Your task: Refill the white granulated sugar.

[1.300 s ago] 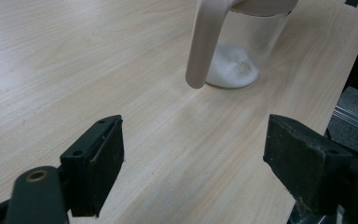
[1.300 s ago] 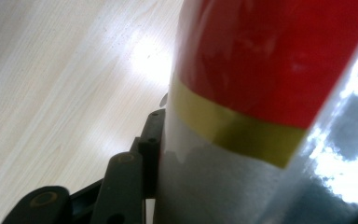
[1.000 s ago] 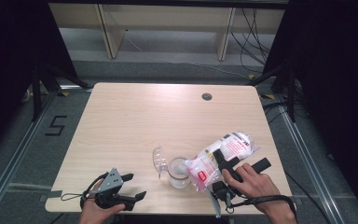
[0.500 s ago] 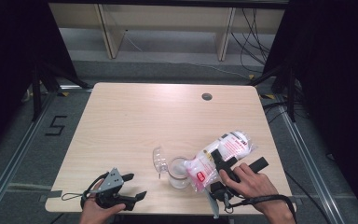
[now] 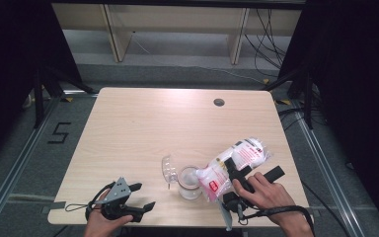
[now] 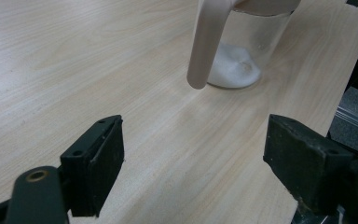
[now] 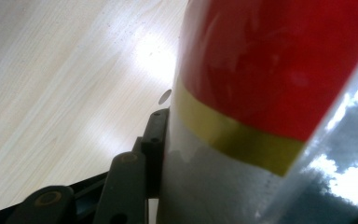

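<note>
A clear bag of white powder [image 5: 239, 157] with a red and yellow label [image 7: 279, 70] lies tilted, its lower end over the mouth of a glass jar [image 5: 189, 183]. My right gripper [image 5: 253, 166] is shut on the bag around its middle; one black finger [image 7: 135, 177] presses on the film, and the other is hidden behind the bag. The jar [image 6: 249, 42] has a heap of white powder [image 6: 235, 70] at its bottom, and its hinged clear lid [image 5: 168, 169] hangs open to the left. My left gripper [image 5: 145, 196] rests open at the table's front left, its jaws [image 6: 198, 154] wide apart over bare wood.
The wooden table [image 5: 143, 123] has a round cable hole [image 5: 219, 102] at the back right. Its front edge runs just below both hands. Dark curtains and metal floor rails flank it, and shelving stands behind it.
</note>
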`<state>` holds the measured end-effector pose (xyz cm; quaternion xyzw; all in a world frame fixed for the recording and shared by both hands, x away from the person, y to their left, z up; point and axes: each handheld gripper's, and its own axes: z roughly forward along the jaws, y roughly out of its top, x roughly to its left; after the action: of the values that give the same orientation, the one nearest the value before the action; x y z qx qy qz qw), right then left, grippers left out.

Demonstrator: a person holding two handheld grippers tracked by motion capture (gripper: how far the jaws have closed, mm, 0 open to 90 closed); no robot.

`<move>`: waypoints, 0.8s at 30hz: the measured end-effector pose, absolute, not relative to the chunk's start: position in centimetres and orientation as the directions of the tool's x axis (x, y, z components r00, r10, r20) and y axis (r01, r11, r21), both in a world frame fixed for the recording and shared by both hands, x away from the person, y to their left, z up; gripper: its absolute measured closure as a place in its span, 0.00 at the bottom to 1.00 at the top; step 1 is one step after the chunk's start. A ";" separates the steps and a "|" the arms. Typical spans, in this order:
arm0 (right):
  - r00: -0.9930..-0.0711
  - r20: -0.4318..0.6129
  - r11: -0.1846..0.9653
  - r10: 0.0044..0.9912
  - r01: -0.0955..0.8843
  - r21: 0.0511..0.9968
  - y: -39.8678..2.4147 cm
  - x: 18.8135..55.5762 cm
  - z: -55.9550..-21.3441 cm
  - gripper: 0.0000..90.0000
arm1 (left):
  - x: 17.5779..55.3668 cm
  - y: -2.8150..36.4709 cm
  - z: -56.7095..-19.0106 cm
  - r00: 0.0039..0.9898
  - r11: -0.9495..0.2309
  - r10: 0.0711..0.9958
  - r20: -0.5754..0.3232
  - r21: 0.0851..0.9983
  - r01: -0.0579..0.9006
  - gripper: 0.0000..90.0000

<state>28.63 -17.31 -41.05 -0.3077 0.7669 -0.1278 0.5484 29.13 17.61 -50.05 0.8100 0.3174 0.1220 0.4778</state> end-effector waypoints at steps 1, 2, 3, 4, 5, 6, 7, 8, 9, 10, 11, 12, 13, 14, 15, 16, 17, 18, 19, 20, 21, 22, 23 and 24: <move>-0.209 -0.768 0.782 -0.606 -0.332 -0.527 -17.3 28.6 -41.0 0.70 | 29.1 17.7 -50.0 0.772 -0.350 0.629 -0.096 0.851 0.391 0.22; -0.209 -0.769 0.783 -0.605 -0.334 -0.525 -17.3 28.6 -41.0 0.70 | 29.1 17.7 -50.0 0.771 -0.350 0.630 -0.097 0.850 0.393 0.22; -0.209 -0.768 0.782 -0.605 -0.336 -0.525 -17.3 28.6 -41.0 0.70 | 29.1 17.5 -50.1 0.768 -0.329 0.629 -0.116 0.856 0.399 0.22; -0.209 -0.768 0.782 -0.605 -0.336 -0.525 -17.3 28.6 -41.0 0.70 | 29.1 17.5 -50.1 0.768 -0.329 0.629 -0.116 0.856 0.399 0.22; -0.212 -0.771 0.786 -0.600 -0.339 -0.518 -17.3 28.6 -41.0 0.70 | 29.1 17.5 -50.1 0.768 -0.328 0.630 -0.116 0.857 0.399 0.22; -0.212 -0.771 0.786 -0.600 -0.339 -0.518 -17.3 28.6 -41.0 0.70 | 29.1 17.5 -50.1 0.768 -0.328 0.630 -0.116 0.857 0.399 0.22; -0.215 -0.772 0.788 -0.598 -0.336 -0.516 -17.3 28.6 -41.1 0.71 | 29.1 17.5 -50.1 0.769 -0.330 0.629 -0.115 0.856 0.398 0.22; -0.215 -0.772 0.788 -0.598 -0.336 -0.516 -17.3 28.6 -41.1 0.71 | 29.1 17.5 -50.0 0.766 -0.330 0.633 -0.111 0.856 0.397 0.22; -0.210 -0.767 0.780 -0.607 -0.343 -0.523 -17.3 28.7 -41.1 0.71 | 29.0 17.4 -50.1 0.756 -0.305 0.640 -0.141 0.856 0.418 0.22; -0.217 -0.771 0.787 -0.598 -0.337 -0.516 -17.3 28.7 -41.1 0.71 | 29.0 17.5 -50.1 0.759 -0.316 0.638 -0.128 0.856 0.409 0.22; -0.226 -0.770 0.789 -0.597 -0.336 -0.514 -17.3 28.7 -41.1 0.71 | 29.0 17.5 -50.1 0.758 -0.315 0.639 -0.129 0.855 0.411 0.22; -0.226 -0.770 0.789 -0.597 -0.336 -0.514 -17.3 28.7 -41.1 0.71 | 29.0 17.5 -50.1 0.758 -0.315 0.639 -0.129 0.855 0.411 0.22; -0.218 -0.773 0.789 -0.596 -0.336 -0.514 -17.4 28.7 -41.1 0.71 | 29.0 17.5 -50.1 0.758 -0.316 0.640 -0.126 0.856 0.410 0.22; -0.218 -0.772 0.789 -0.597 -0.335 -0.516 -17.4 28.7 -41.1 0.71 | 29.0 17.4 -50.1 0.757 -0.303 0.638 -0.142 0.857 0.416 0.22; -0.220 -0.772 0.789 -0.596 -0.336 -0.514 -17.4 28.7 -41.1 0.71 | 29.0 17.4 -50.1 0.759 -0.306 0.637 -0.138 0.858 0.412 0.22; -0.221 -0.771 0.789 -0.597 -0.336 -0.515 -17.3 28.7 -41.1 0.71 | 29.0 17.4 -50.1 0.761 -0.309 0.635 -0.133 0.859 0.408 0.22; -0.219 -0.771 0.788 -0.598 -0.339 -0.514 -17.3 28.7 -41.1 0.72 | 29.0 17.4 -50.1 0.761 -0.309 0.635 -0.133 0.859 0.408 0.22; -0.219 -0.769 0.786 -0.601 -0.340 -0.517 -17.3 28.7 -41.1 0.72 | 29.1 17.5 -50.0 0.766 -0.316 0.631 -0.119 0.863 0.394 0.22; -0.206 -0.755 0.767 -0.623 -0.352 -0.537 -17.2 28.8 -41.0 0.72 | 29.1 17.6 -50.0 0.763 -0.320 0.636 -0.114 0.861 0.396 0.22; -0.206 -0.755 0.767 -0.623 -0.352 -0.537 -17.2 28.8 -41.0 0.72 | 29.1 17.6 -50.0 0.763 -0.320 0.636 -0.114 0.861 0.396 0.22; -0.205 -0.756 0.767 -0.622 -0.353 -0.536 -17.2 28.8 -41.0 0.72 | 29.1 17.6 -50.0 0.761 -0.310 0.638 -0.120 0.864 0.396 0.22; -0.207 -0.760 0.771 -0.616 -0.354 -0.529 -17.2 28.8 -41.0 0.72 | 28.9 17.6 -49.9 0.748 -0.299 0.650 -0.138 0.858 0.418 0.22; -0.210 -0.760 0.772 -0.616 -0.355 -0.527 -17.2 28.8 -41.0 0.72 | 28.9 17.6 -49.9 0.747 -0.300 0.650 -0.137 0.857 0.418 0.22; -0.208 -0.760 0.772 -0.615 -0.356 -0.527 -17.2 28.8 -41.0 0.72 | 28.9 17.6 -50.0 0.749 -0.301 0.647 -0.139 0.857 0.419 0.22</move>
<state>28.77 -17.24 -41.00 -0.3163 0.7681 -0.1190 0.5439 28.95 17.57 -49.97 0.7981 0.3340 0.1172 0.4876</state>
